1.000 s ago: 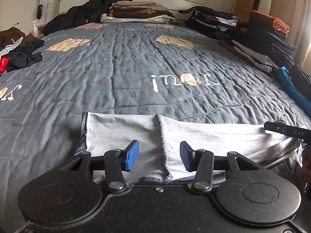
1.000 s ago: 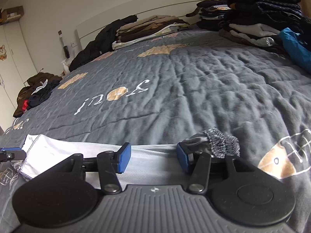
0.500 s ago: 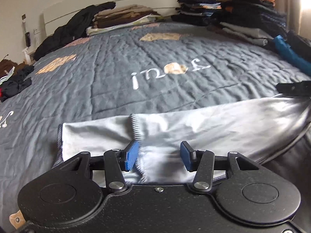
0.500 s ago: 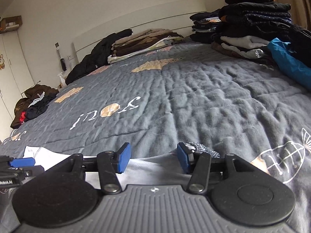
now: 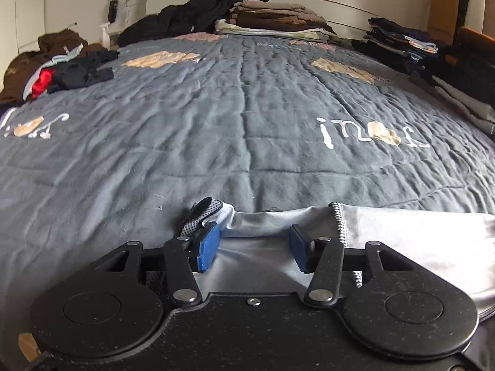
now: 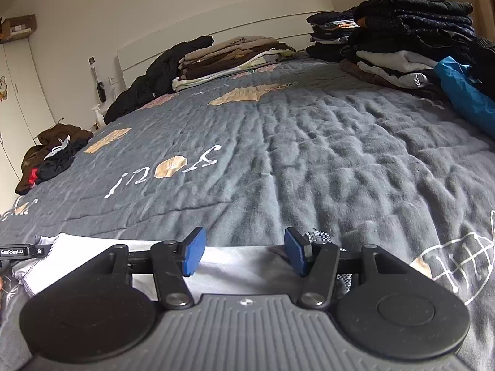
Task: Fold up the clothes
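The left claw (image 5: pixel 254 249) is spread, its blue pads (image 5: pixel 208 246) well apart, and nothing is pinched between them. The shorts (image 5: pixel 402 241), pale grey and smooth, lie flat on the quilt (image 5: pixel 216 142) directly under and ahead of this claw and run off to its right. A stitched seam (image 5: pixel 340 222) crosses the cloth just beyond the right pad. By the left pad a bit of black-and-white mesh (image 5: pixel 202 213) is bunched up, touching the pad's outer side.

The right claw (image 6: pixel 244 252) is spread too, with bare cloth showing in the gap. The shorts (image 6: pixel 92 256) lie under it and stretch away to its left, where the tip of the other tool (image 6: pixel 18 251) sits at the cloth's far corner. Just behind its right pad (image 6: pixel 294 252) a second patch of mesh (image 6: pixel 318 236) peeks out.

Far ahead of both claws, folded clothes (image 6: pixel 229 55) are stacked by the headboard (image 6: pixel 247 27). A taller stack (image 6: pixel 408 31) stands ahead and to the right of the right claw, with a blue garment (image 6: pixel 464 92) beside it. A loose heap (image 5: pixel 55 65) lies far ahead to the left of the left claw.
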{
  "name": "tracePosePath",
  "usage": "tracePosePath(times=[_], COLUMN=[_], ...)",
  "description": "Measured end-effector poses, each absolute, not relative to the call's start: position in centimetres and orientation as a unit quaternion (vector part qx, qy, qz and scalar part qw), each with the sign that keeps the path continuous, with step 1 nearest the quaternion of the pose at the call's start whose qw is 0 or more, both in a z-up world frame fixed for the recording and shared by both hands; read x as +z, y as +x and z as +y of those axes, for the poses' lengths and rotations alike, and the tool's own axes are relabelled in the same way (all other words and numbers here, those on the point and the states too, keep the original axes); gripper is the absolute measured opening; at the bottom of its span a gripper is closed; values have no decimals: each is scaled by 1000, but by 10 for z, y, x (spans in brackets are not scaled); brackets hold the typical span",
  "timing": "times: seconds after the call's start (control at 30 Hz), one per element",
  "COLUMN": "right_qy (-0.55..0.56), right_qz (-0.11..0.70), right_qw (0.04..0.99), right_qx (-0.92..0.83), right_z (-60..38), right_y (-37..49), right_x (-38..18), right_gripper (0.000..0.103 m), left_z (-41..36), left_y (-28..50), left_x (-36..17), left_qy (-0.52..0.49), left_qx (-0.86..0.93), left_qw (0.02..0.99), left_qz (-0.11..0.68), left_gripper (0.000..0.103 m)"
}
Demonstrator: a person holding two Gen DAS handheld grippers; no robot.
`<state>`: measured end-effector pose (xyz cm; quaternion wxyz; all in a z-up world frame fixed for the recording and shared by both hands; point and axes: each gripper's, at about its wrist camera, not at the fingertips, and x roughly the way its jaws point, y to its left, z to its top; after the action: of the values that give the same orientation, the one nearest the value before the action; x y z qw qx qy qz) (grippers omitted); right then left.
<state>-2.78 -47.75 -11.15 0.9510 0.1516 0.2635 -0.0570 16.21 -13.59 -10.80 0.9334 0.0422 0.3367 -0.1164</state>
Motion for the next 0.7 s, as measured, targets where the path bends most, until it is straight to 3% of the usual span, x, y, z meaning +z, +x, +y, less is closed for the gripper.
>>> tracePosePath(times=[0.33,0.57,0.7], right_qy=[147,109,70], right_qz=[240,217,249], right_qw=[957,970,966], right_qx=[-71,-26,-19], right_z=[-485,-439,-426], right_y=[-35,-59,-56], right_x=[-99,-81,-98], right_gripper=[56,56,56], left_z=[-123,-155,-145], left_y=[142,103,100], left_x=[-78,-98,-117], left_qy=[15,139,188], left_qx=[-108,-135,-117], left_qw=[955,947,940], left_qz=[276,254,261], left_gripper=[50,51,53])
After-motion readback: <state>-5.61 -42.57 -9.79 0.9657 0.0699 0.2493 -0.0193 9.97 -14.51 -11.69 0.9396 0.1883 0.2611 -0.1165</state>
